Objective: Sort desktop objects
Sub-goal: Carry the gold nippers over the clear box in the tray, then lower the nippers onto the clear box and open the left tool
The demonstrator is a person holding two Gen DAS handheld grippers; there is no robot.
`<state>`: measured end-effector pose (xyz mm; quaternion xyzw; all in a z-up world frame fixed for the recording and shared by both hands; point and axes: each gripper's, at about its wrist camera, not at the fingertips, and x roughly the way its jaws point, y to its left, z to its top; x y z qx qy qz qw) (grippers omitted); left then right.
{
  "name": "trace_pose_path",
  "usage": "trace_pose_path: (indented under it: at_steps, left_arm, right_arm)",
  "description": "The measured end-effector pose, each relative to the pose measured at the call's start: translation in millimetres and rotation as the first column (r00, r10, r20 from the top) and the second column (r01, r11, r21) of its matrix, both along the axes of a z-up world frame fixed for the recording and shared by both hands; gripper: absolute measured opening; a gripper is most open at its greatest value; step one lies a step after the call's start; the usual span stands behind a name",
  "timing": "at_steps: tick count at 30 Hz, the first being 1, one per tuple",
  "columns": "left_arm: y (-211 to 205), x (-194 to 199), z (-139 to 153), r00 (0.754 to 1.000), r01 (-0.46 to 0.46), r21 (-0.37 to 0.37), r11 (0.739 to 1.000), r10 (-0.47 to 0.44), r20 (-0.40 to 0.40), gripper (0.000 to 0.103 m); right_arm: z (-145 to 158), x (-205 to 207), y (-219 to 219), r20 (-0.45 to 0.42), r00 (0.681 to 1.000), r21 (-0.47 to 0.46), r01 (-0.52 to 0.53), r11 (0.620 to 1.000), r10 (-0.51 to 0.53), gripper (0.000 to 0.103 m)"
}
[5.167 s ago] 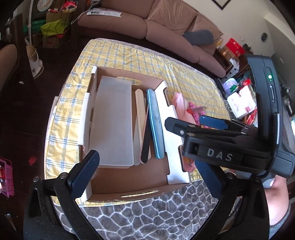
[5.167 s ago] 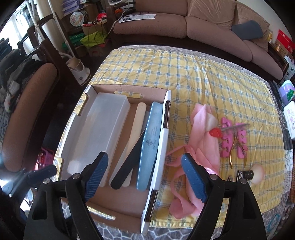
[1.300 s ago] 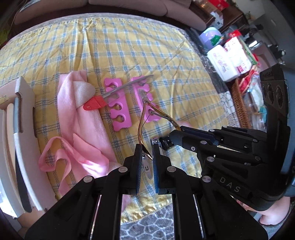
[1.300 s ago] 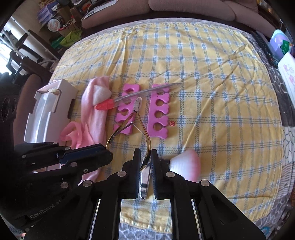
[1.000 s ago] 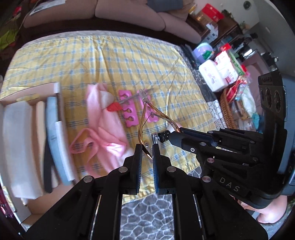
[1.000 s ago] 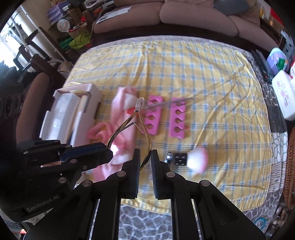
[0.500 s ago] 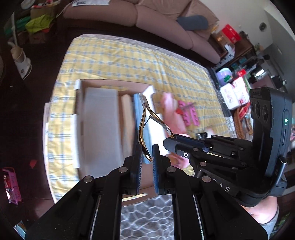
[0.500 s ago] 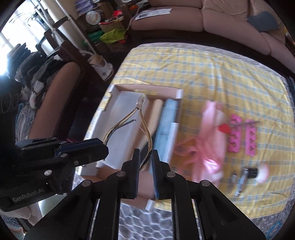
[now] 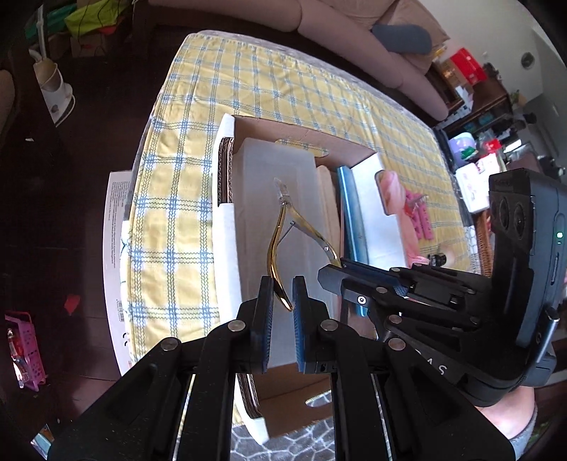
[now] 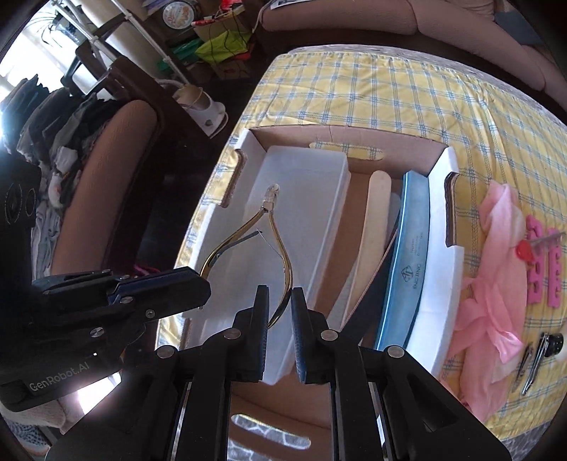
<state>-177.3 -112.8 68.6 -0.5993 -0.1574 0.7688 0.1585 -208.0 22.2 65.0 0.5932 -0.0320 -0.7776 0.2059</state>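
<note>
A gold cuticle nipper hangs in the air, tip forward, over the white plastic case inside the cardboard box. My left gripper is shut on one handle. My right gripper is shut on the other handle. Each gripper shows in the other's view: the right gripper pinches a handle end from the right, and the left gripper from the left. Beside the case a blue nail file and a beige file lie in the box.
On the yellow checked cloth right of the box lie a pink cloth, pink toe separators, a red-handled tool and nail clippers. A padded chair stands left of the table, a sofa behind it.
Both grippers have carried the nipper left from above the pink cloth and toe separators to above the box, and they now hang lower over the white case.
</note>
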Motion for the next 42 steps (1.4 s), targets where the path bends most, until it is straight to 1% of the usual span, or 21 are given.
trace_pose_path:
  at_steps: [6,9,11,12,13,14,15,17,19,22,26,29,32,36,39,42]
  left_arm:
    - [-1.9,-6.6,-10.6,1.000,0.009,-0.004,1.000,-0.009,0.004,0.010]
    - [-2.3,-7.0,-12.0,1.000,0.017,0.006,1.000,-0.017,0.008,0.010]
    - [-2.9,-5.4,-7.7,1.000,0.023,0.000,1.000,-0.023,-0.004,0.013]
    - [-4.4,-3.8,-3.0,1.000,0.026,0.002,1.000,-0.026,-0.015,0.013]
    - [-7.6,-2.4,3.0,0.999,0.025,0.013,1.000,-0.024,-0.028,0.015]
    - [-12.6,-0.8,9.3,0.999,0.017,0.024,1.000,-0.016,-0.043,0.018]
    - [-18.3,-0.3,15.8,0.998,0.010,0.026,1.000,-0.008,-0.060,0.020]
    - [-30.2,-1.0,24.3,0.997,-0.011,0.012,1.000,0.012,-0.081,0.021]
    - [-42.5,-2.7,24.6,0.996,-0.035,0.017,0.999,0.036,-0.076,0.021]
    - [-50.7,-2.0,17.1,0.998,-0.036,0.023,0.999,0.038,-0.059,0.021]
    - [-46.6,2.7,2.2,1.000,-0.011,0.066,0.998,0.012,-0.025,0.021]
    - [-38.5,6.2,-5.8,1.000,0.011,0.088,0.996,-0.010,-0.011,0.021]
    - [-32.9,8.0,-9.0,1.000,0.017,0.108,0.994,-0.017,-0.006,0.021]
    - [-32.7,9.2,-10.0,1.000,0.015,0.109,0.994,-0.015,-0.004,0.021]
    - [-33.5,8.9,-10.6,1.000,0.012,0.108,0.994,-0.012,-0.001,0.021]
    - [-35.5,9.0,-5.5,1.000,0.001,0.093,0.996,0.000,-0.016,0.023]
  right_arm:
    - [-7.5,-4.5,-4.0,-0.006,1.000,0.028,0.001,1.000,-0.001,0.012]
    - [-6.3,-5.6,-5.5,-0.008,1.000,0.033,0.000,0.999,0.000,0.015]
    - [-5.1,-6.3,-6.5,-0.007,1.000,0.042,0.004,0.999,-0.004,0.016]
    - [-3.5,-6.9,-6.9,-0.005,1.000,0.040,0.003,0.999,-0.003,0.019]
    - [-0.7,-6.9,-5.7,-0.007,1.000,0.025,0.006,1.000,-0.006,0.033]
    - [2.6,-7.0,-3.8,-0.017,1.000,0.010,0.012,1.000,-0.012,0.044]
    - [7.1,-7.7,-1.0,-0.035,0.999,-0.002,0.021,1.000,-0.021,0.047]
    - [13.2,-11.6,9.6,-0.065,0.996,-0.016,0.065,0.998,-0.066,0.049]
    - [10.1,-18.5,21.5,-0.048,0.991,-0.052,0.120,0.991,-0.123,0.051]
    - [-1.5,-28.0,36.3,-0.001,0.983,-0.147,0.180,0.973,-0.182,0.051]
    - [-10.8,-37.7,37.5,0.021,0.979,-0.211,0.204,0.956,-0.204,0.051]
    - [-13.8,-44.4,32.6,0.037,0.978,-0.228,0.206,0.951,-0.203,0.051]
    - [-18.0,-47.8,27.1,0.055,0.977,-0.266,0.215,0.940,-0.207,0.052]
    - [-17.9,-50.3,24.2,0.056,0.976,-0.275,0.216,0.937,-0.209,0.055]
    - [-21.3,-50.4,25.6,0.073,0.975,-0.281,0.222,0.934,-0.209,0.055]
    - [-20.3,-49.9,28.0,0.068,0.976,-0.288,0.217,0.933,-0.207,0.055]
